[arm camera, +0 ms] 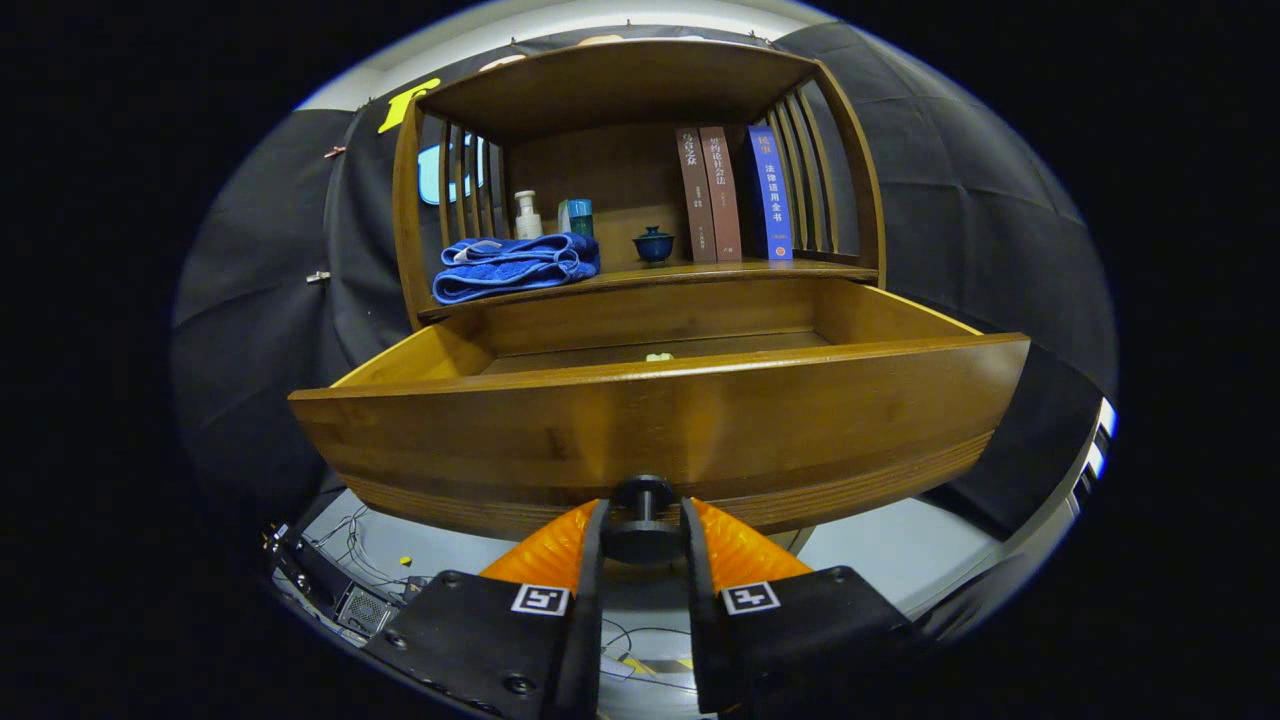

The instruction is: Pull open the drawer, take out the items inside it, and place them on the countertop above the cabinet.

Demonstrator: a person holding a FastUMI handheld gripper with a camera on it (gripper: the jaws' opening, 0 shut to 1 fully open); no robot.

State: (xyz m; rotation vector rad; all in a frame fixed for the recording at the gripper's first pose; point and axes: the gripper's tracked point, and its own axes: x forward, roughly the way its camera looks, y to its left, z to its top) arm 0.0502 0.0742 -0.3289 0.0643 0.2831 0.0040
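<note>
Across the middle of the frame we've got the wooden cabinet [640, 150], basically an open shelf unit with slatted sides, and right under it the drawer [660, 420] is pulled well out toward us, its curved front panel taking up most of the centre. Above the drawer is the countertop [700, 272], which is really the shelf floor, and it's fairly busy: a folded blue towel [515, 265] at the left end, three upright books [735, 195] toward the right (two brown, one blue), then a white pump bottle [527, 215] and a teal container [578, 216] standing behind the towel, and a small dark blue lidded cup [653, 244] just left of the books. At the bottom centre of the frame the gripper [642, 530] has its jaws narrowed down onto the dark round drawer knob [642, 515], one finger pressing each side of it, so we'd call that a firm hold on the knob. Smallest thing we can spot is a little pale item [657, 356] lying on the drawer floor near the back, roughly centre frame; it's too tiny for us to say what it is.
</note>
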